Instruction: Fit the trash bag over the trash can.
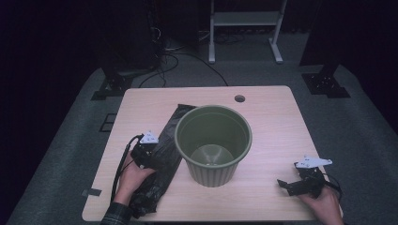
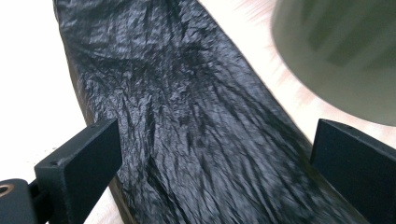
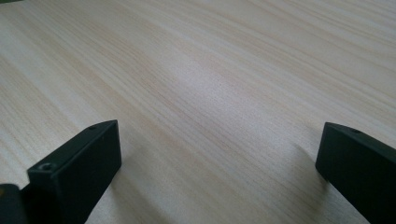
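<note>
The left tool (image 1: 149,152) hangs over the black bin bag (image 1: 159,157), jaws spread to either side, nothing pinched yet. The bag lies flat on the table (image 1: 277,122) touching the empty green bin (image 1: 213,143); lining looks barely begun. The right tool (image 1: 300,183) gapes, idle.

Crinkled glossy plastic bag (image 2: 196,121) — pale wood table (image 3: 224,70)
</note>
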`<action>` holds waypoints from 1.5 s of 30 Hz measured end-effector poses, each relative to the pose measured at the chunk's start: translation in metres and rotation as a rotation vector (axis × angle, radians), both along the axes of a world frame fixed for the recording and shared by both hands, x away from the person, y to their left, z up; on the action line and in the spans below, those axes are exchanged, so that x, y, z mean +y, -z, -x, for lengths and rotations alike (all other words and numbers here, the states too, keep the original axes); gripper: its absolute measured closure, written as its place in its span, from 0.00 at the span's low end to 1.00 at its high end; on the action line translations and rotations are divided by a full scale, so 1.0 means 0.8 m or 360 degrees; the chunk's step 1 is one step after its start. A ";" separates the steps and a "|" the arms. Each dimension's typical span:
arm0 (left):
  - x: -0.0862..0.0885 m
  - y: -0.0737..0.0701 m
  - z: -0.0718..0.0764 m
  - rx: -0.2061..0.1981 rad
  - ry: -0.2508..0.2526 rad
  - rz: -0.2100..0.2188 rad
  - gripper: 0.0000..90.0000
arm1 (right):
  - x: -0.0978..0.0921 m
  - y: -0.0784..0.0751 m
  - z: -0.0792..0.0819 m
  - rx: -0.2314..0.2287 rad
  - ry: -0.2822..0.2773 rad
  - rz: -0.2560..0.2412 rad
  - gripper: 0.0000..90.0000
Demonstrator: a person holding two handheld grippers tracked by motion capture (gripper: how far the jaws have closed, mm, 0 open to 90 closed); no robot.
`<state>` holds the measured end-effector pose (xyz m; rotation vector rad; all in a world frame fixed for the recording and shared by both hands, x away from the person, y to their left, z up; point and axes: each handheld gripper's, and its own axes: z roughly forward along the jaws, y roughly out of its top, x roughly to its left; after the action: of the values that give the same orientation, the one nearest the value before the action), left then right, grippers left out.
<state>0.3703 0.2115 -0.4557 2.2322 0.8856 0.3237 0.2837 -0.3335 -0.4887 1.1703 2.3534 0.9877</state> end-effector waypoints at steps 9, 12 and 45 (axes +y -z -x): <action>-0.009 0.020 -0.009 0.0027 -0.0022 -0.0080 0.01 | 0.000 0.000 0.000 -0.0001 -0.0001 0.0000 0.00; -0.011 0.024 -0.008 0.0025 -0.0025 -0.0096 0.01 | 0.000 0.000 0.000 -0.0001 -0.0001 0.0000 0.00; -0.001 0.017 0.007 -0.0018 0.0266 -0.0001 0.99 | 0.000 0.000 0.000 -0.0001 -0.0001 0.0000 0.00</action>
<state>0.3648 0.2106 -0.4691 2.2846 0.6876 0.2582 0.2840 -0.3335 -0.4887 1.1693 2.3531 0.9879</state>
